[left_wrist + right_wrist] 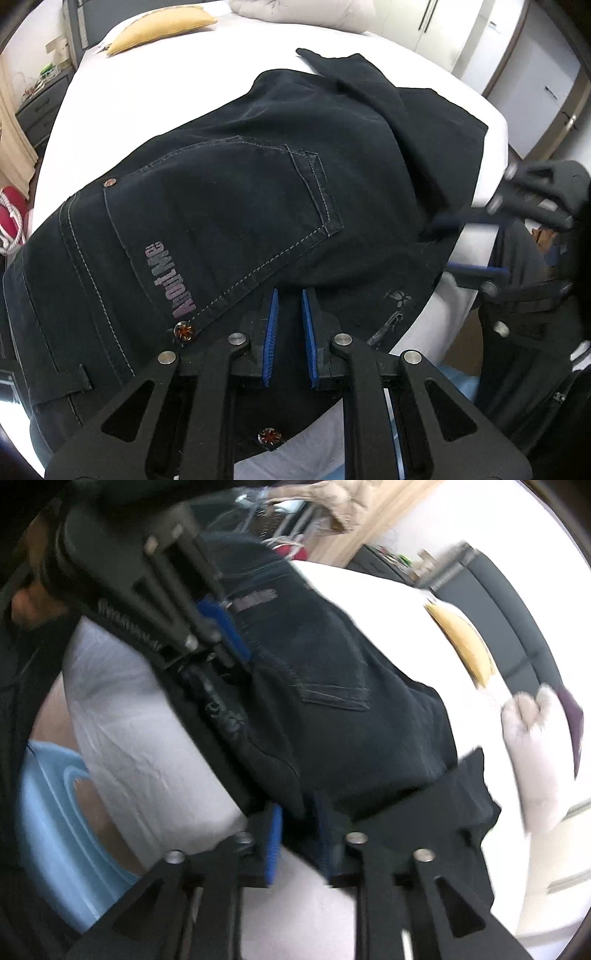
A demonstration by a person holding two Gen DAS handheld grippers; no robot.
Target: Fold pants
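Left wrist view shows the dark pants (258, 184) lying folded on the white bed (147, 96), back pocket up, near the bed's edge. The left gripper (290, 332) hangs just over the fabric, its blue pads narrow with nothing visibly pinched. The right gripper (295, 834) stands parted over the trouser edge, likely after letting go, so the fold can settle flat

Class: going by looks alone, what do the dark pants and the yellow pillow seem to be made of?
Pants: apparently dark denim, matte, with pale contrast stitching around the pocket and metal rivets. Yellow pillow: probably soft woven cloth, matte; too far off to tell the weave.
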